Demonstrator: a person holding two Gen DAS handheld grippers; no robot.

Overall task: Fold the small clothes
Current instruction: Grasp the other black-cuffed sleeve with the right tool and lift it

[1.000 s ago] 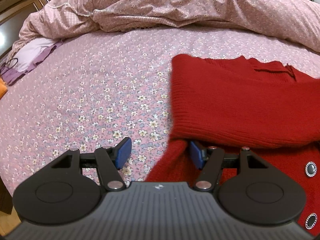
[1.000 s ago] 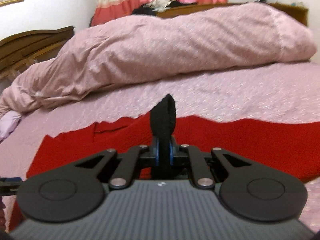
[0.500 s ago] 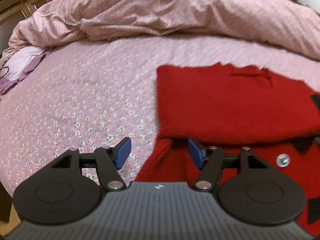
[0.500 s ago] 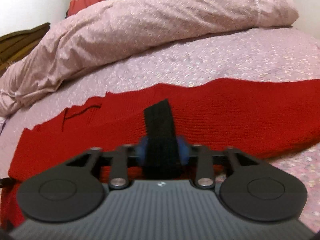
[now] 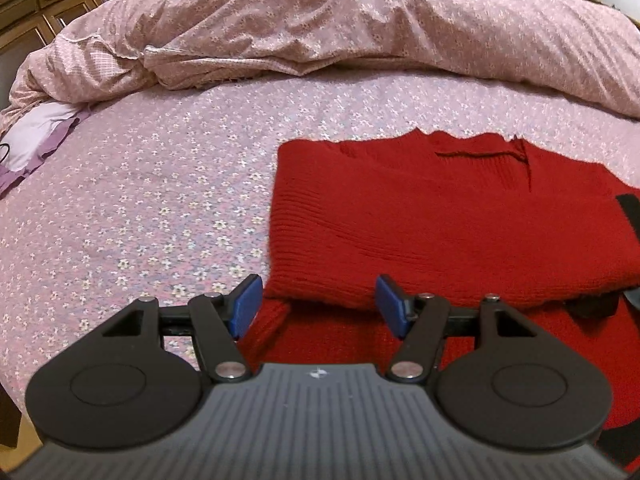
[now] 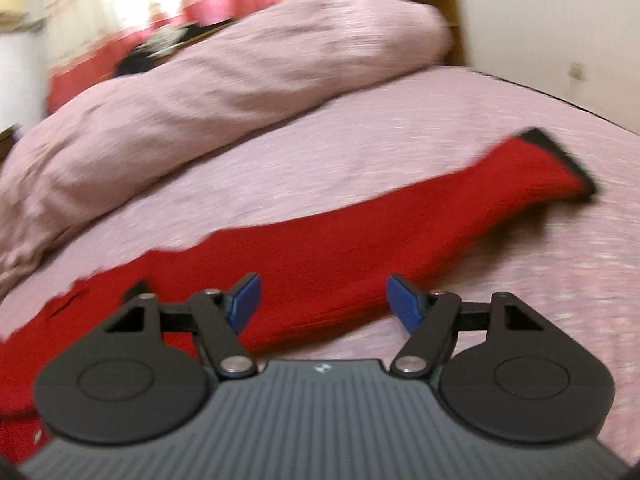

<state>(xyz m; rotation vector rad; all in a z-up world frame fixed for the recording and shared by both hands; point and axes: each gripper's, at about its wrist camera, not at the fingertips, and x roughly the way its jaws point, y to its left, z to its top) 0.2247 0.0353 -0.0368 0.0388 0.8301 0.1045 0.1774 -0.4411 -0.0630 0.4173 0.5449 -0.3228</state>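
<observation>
Left wrist view: red knit cardigan lies flat on flowered bedsheet, one side folded over the body, black trim at right edge. Left gripper hovers at the near folded edge, jaws wide, nothing betw. pads. Rumpled pink quilt piled behind; purple cloth far left.

Right wrist view (blurred): right gripper over the sweater's near hem, jaws opening, nothing pinched. Sleeve stretches out to the right, black cuff at its end.

Handling, est.: soft, light, limp knit; stretches and sags, not slippery. Best hold prob. at cuff or sleeve end, pinching both layers, then carry across body.
</observation>
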